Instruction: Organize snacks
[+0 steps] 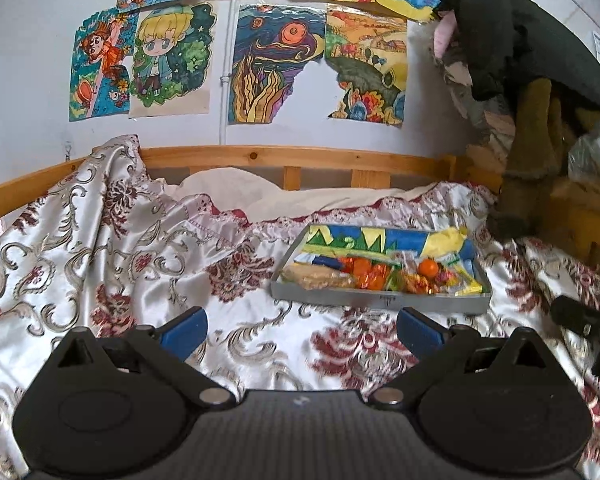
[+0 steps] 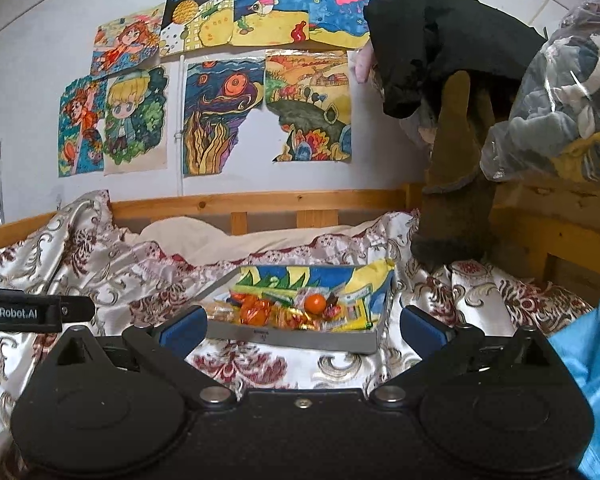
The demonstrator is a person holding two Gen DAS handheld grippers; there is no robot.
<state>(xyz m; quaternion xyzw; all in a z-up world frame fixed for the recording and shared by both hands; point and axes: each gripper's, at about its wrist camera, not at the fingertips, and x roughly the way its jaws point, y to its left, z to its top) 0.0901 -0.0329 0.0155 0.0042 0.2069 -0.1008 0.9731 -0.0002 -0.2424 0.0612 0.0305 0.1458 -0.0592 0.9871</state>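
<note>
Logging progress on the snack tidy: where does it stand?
Looks done: snacks, including an orange ball and a clear-wrapped pack, already lie in the grey tray on the bedspread. In hand: nothing; left hand-held gripper and right hand-held gripper are both open and short of the tray. Left: the heap inside looks jumbled, unsorted.

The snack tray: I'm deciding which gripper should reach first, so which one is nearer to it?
Right. The right gripper sits open just before the snack tray, its near wall between the fingers. The left gripper is open too, farther back and to the tray's left.
</note>
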